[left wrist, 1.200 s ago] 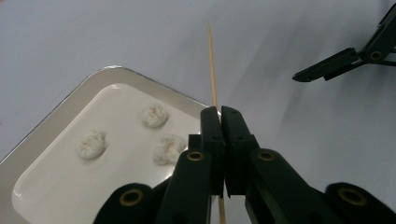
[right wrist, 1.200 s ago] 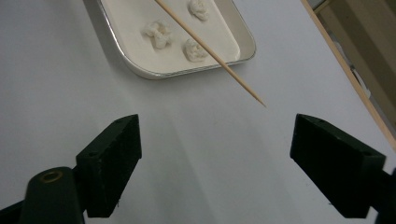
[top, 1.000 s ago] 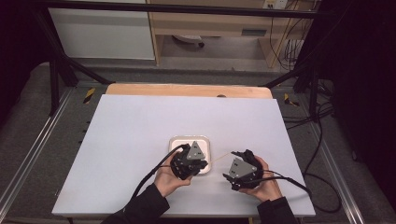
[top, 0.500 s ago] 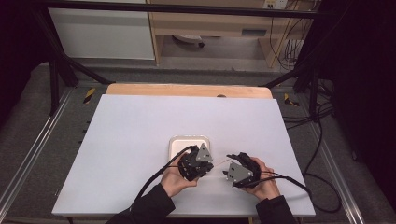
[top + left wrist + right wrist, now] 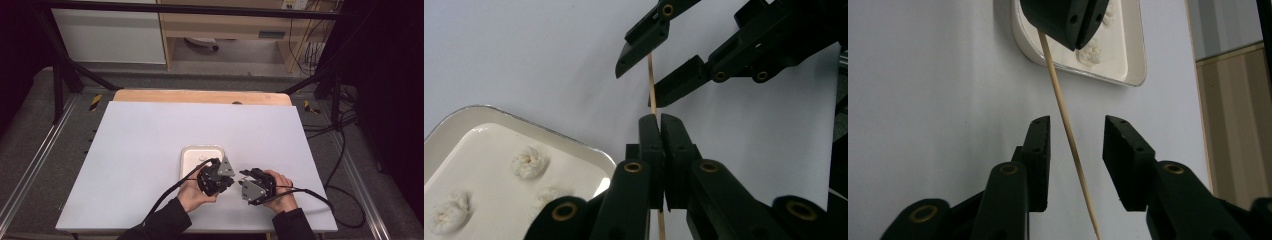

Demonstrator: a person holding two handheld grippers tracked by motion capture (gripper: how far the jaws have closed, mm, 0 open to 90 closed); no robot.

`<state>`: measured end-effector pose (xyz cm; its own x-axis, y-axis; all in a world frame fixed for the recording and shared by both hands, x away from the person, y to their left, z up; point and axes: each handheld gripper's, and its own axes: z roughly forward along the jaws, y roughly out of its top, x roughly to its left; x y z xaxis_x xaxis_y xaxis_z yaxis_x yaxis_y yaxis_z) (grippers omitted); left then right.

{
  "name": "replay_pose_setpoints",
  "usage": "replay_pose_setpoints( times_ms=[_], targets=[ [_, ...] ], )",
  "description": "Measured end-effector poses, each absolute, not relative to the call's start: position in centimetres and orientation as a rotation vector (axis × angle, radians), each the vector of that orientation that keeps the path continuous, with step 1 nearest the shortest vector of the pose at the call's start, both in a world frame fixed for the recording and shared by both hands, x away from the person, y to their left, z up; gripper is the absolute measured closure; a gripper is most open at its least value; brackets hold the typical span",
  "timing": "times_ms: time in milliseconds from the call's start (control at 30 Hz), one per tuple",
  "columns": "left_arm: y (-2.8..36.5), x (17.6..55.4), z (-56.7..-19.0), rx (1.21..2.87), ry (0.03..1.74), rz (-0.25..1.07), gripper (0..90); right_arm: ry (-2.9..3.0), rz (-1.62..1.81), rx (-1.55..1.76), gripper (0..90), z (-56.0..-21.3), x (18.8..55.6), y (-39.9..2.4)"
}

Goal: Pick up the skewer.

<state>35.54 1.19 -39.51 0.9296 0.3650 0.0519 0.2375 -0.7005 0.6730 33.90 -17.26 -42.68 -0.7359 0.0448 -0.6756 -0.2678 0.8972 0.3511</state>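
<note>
Left tool (image 5: 660,131) pinches skewer (image 5: 1064,120), pointing between right tool's (image 5: 1075,150) parted jaws.

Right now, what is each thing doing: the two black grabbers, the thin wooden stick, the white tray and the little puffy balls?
Left gripper: shut on the thin wooden stick.
Right gripper: open, jaws either side of the stick, not touching.
Thin wooden stick: held off the table, slanted.
White rectangular tray: flat on the table.
Puffy white balls: lying loose in the tray.

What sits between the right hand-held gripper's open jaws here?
A thin wooden skewer runs through the gap, touching neither jaw, in the right gripper view. The left hand-held gripper clamps its far end.
</note>
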Motion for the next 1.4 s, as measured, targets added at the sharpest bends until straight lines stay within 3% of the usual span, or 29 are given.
replay_pose_setpoints(
  times_ms=[533,1000,1233,1400],
  targets=[
    [1.5,35.6,-39.7,2.385,0.422,0.216,88.6,2.357,0.514,-0.282,86.2,-42.9,33.8,-17.4],
    [1.8,35.9,-39.7,2.388,0.453,0.197,87.6,2.346,0.464,-0.362,89.4,-42.7,33.5,-17.1],
    [2.5,36.5,-39.4,2.44,0.482,0.191,71.3,2.34,0.414,-0.379,89.4,-42.6,33.5,-16.8],
    [2.4,36.7,-39.6,2.502,0.482,0.157,69.2,2.338,0.405,-0.396,89.4,-42.6,33.6,-16.6]
  ],
)
